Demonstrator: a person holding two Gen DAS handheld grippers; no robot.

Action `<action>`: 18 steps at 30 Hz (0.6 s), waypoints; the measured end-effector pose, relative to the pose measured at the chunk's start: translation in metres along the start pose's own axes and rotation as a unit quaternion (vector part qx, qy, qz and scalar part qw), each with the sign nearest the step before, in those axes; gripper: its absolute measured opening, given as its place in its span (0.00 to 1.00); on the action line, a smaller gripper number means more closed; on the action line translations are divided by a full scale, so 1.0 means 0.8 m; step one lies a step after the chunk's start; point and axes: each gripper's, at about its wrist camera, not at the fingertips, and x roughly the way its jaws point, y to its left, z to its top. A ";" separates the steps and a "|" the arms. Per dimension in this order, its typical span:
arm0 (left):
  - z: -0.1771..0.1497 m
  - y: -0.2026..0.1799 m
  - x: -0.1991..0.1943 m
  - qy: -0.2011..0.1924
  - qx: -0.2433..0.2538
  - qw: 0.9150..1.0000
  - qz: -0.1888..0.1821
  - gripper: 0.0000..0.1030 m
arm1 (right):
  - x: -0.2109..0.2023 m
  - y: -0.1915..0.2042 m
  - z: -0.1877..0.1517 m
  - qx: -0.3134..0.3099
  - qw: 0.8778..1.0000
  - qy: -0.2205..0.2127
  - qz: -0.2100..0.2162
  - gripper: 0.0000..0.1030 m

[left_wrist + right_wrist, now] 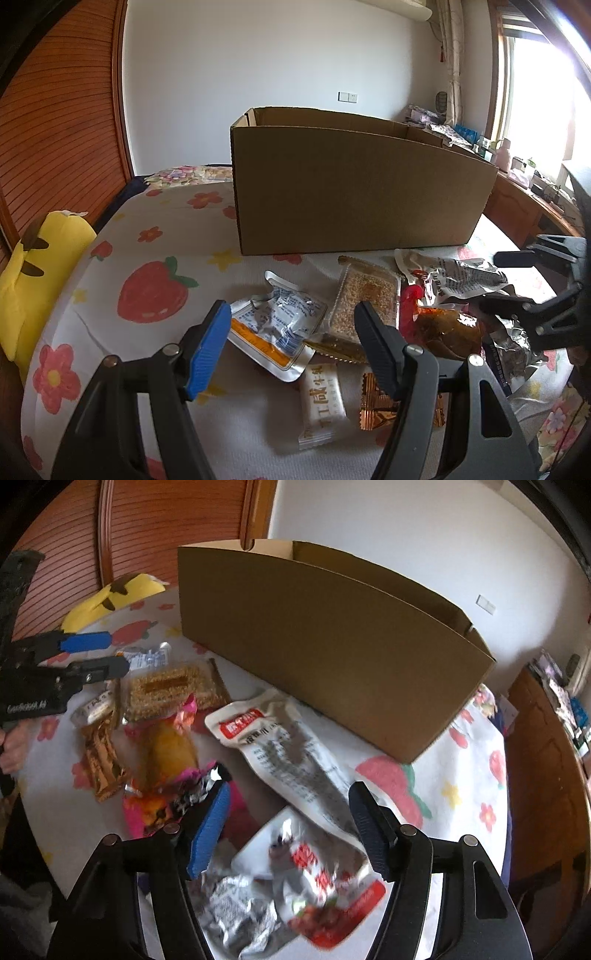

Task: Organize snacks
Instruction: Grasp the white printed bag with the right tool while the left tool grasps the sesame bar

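The snacks lie in a loose heap on the bed (155, 236), just in front of the one cardboard box (354, 188), which stands open-topped toward the bed's far edge. Eight packets can be counted, though some overlap: a silver-and-blue pouch (275, 332) with an orange band, a clear pack of sesame bars (364, 295), a small white bar (323, 404) with printed characters, a copper foil bar (380, 406), a pink-wrapped golden pastry (166, 753), a long white pouch (284, 753) with a red label lying closest to the box, a silver pouch with red print (317, 875), and a crumpled silver wrapper (236, 919) beside it.

The left gripper (291, 354) hovers over the silver-and-blue pouch and the sesame bars, its jaws spread wide and grasping nothing. The right gripper (291, 834) hangs above the silver pouch with red print, jaws likewise released and empty.

One yellow plush toy (33, 273) rests at the bed's left edge, against the slatted wooden wardrobe (62, 122). The bed sheet is printed with strawberries and flowers
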 end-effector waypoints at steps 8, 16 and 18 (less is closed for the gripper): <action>0.000 0.003 0.001 0.002 -0.004 1.000 -0.003 0.68 | 0.033 -0.019 0.012 0.010 0.999 0.028 0.027 0.66; 0.000 0.003 0.002 0.003 -0.003 1.000 -0.002 0.68 | 0.057 -0.032 0.019 0.001 0.998 0.047 0.049 0.72; 0.000 0.003 0.003 0.005 -0.002 1.000 -0.003 0.68 | 0.060 -0.031 0.019 -0.004 0.997 0.048 0.053 0.74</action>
